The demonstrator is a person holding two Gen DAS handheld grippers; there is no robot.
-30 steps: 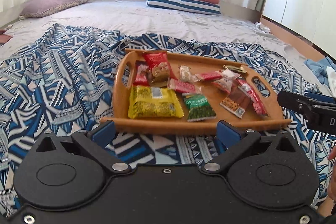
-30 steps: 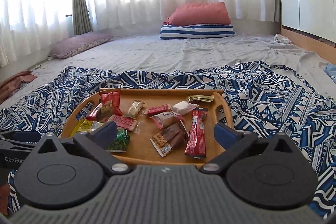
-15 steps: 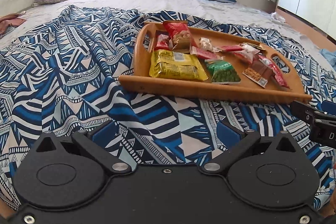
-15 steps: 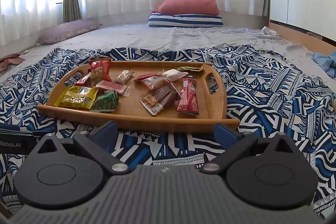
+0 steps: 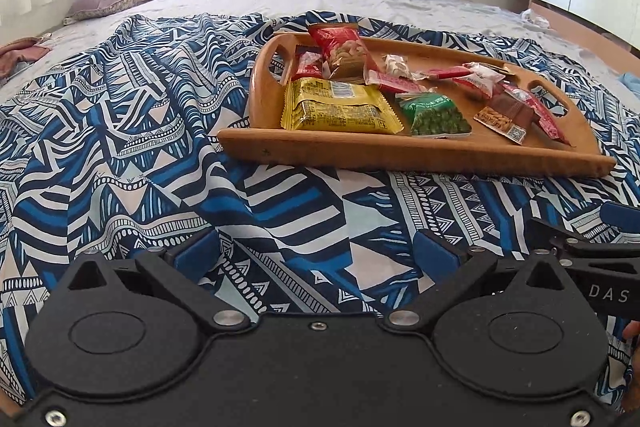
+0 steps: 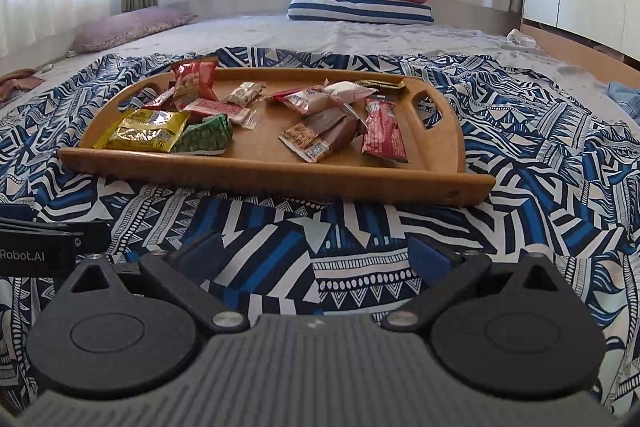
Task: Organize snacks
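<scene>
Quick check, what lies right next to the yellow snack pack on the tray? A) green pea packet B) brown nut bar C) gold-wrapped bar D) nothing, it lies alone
A: the green pea packet lies against the yellow snack pack at the wooden tray's front edge.

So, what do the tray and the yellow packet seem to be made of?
The tray looks like wood, maybe bamboo: warm brown, smooth satin finish, faint grain, cut-out handles. The yellow packet looks like glossy plastic film: it catches highlights, wrinkles, and has crimped zigzag ends. Whether it has foil inside cannot be told.
</scene>
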